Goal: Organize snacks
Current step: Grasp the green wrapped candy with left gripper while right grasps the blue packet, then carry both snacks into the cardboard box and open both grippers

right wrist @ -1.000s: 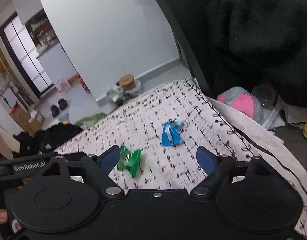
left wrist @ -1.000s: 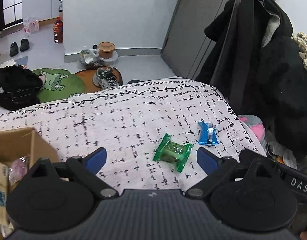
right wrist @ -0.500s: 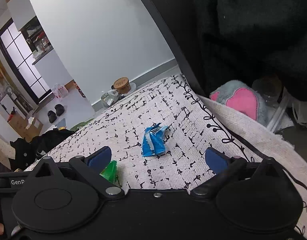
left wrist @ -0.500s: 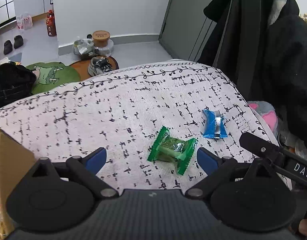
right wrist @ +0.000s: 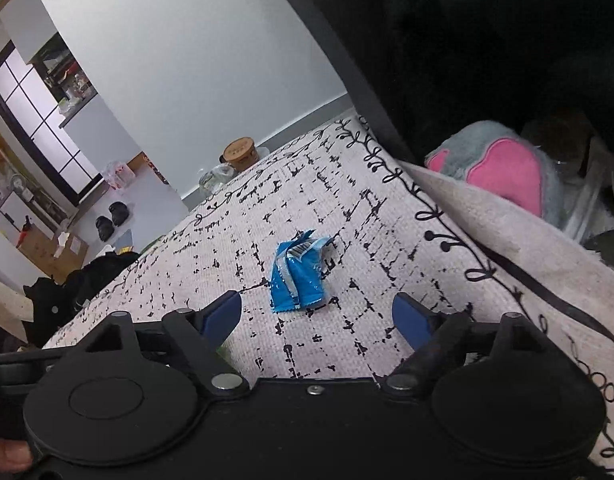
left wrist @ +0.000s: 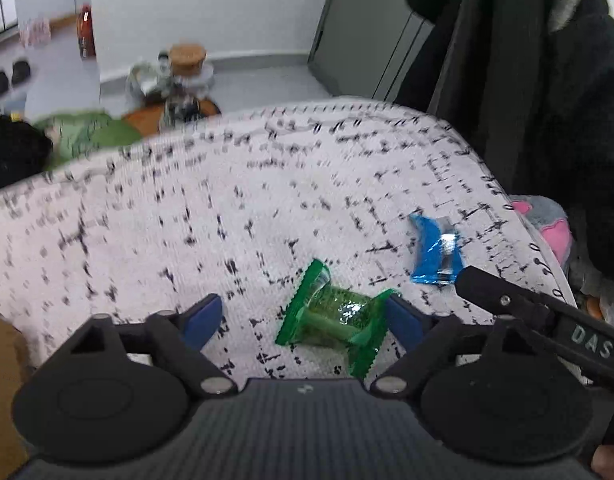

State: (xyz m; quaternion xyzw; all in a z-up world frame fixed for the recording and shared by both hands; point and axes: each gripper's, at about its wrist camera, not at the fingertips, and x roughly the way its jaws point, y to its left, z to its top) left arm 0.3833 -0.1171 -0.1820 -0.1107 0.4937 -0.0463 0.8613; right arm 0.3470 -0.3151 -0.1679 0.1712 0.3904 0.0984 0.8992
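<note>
A green wrapped snack lies on the patterned white cloth, between the open fingers of my left gripper, close to the right finger. A blue snack packet lies further right on the cloth. In the right wrist view the blue packet lies just ahead of my open right gripper, between the lines of its fingers. The right gripper's body shows at the right of the left wrist view. Both grippers are empty.
A cardboard box edge sits at the far left. The cloth's right edge drops to a pink and grey plush. Dark coats hang at the right. Floor clutter and a jar lie beyond the far edge.
Both grippers have moved forward and lower towards the snacks. The green snack now sits between the left fingers; the blue packet is closer to the right gripper. The box has slid out of view.
</note>
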